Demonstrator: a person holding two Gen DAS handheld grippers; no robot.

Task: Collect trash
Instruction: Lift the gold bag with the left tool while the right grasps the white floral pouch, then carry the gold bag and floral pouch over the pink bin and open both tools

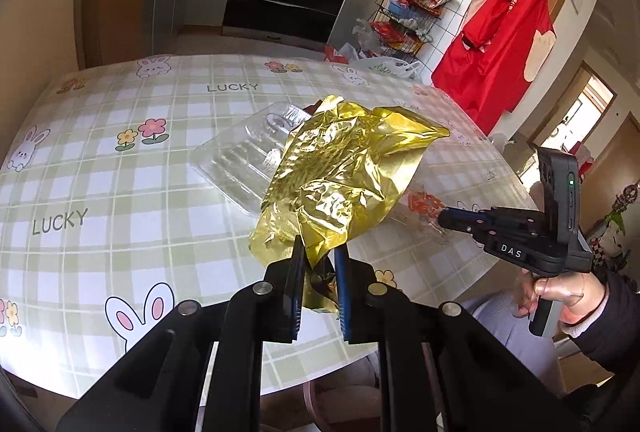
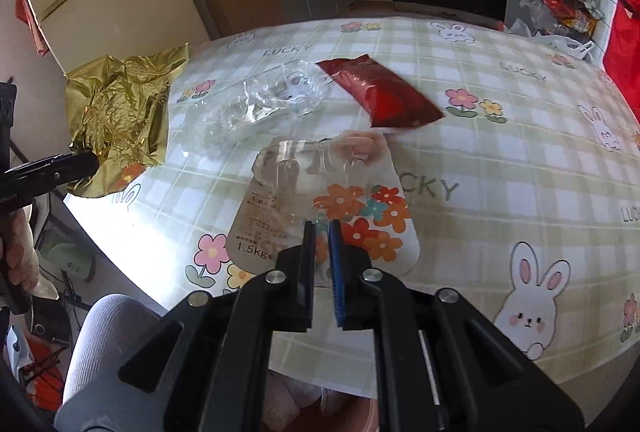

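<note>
My left gripper (image 1: pixel 319 252) is shut on a crumpled gold foil wrapper (image 1: pixel 344 168) and holds it up above the table's near edge; the wrapper also shows at the left of the right wrist view (image 2: pixel 120 116). My right gripper (image 2: pixel 320 228) is shut on the near edge of a clear plastic package with flower print (image 2: pixel 320 192), which lies on the table. A clear plastic tray (image 2: pixel 260 104) and a red wrapper (image 2: pixel 380 92) lie beyond it. The tray also shows behind the foil in the left wrist view (image 1: pixel 248 160).
The round table (image 1: pixel 120 152) has a green check cloth with rabbits. A red apron (image 1: pixel 504 44) hangs on the wall at right. A wire rack (image 1: pixel 404 16) of goods and plastic bags stand beyond the table. A grey chair (image 2: pixel 104 336) is below the table's edge.
</note>
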